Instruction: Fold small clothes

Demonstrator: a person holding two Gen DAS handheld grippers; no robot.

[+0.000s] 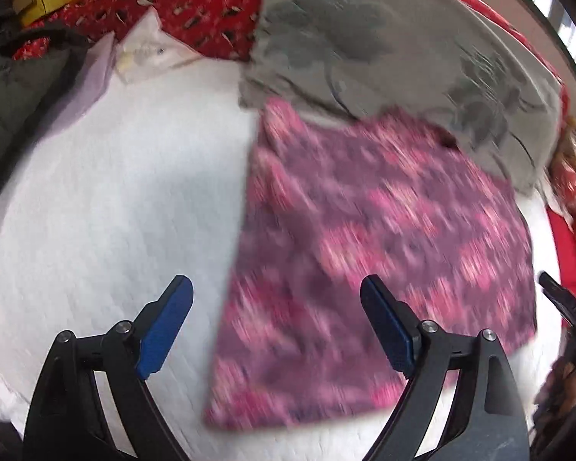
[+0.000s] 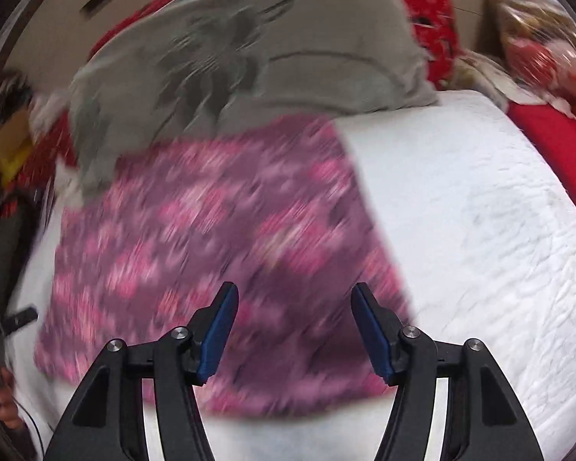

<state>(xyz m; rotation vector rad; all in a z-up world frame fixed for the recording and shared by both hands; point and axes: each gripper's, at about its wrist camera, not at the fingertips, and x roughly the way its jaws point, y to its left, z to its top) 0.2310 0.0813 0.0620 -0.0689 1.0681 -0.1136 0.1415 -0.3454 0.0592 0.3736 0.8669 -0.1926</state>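
Left tool spread wide, nothing between its 2 blue pads, poised above the white quilted bed cover with its right finger over the near left part of the pink-and-purple patterned garment. Right tool parted to a middling width, also empty, poised over the near right part of that same garment. No earlier picture to compare.

Garment lying flat on the bed cover as a roughly rectangular, already folded shape, blurred in both views so that the print reads only as pink blotches on purple. Far edge tucked just under or against a grey cloth with a dark leaf-like print, which lies behind it; exact overlap unclear through the blur. Beyond the grey cloth, red patterned fabric. At the left in the left wrist view, a pale lilac cloth and something white beside it. Plain red fabric at the bed's right edge.
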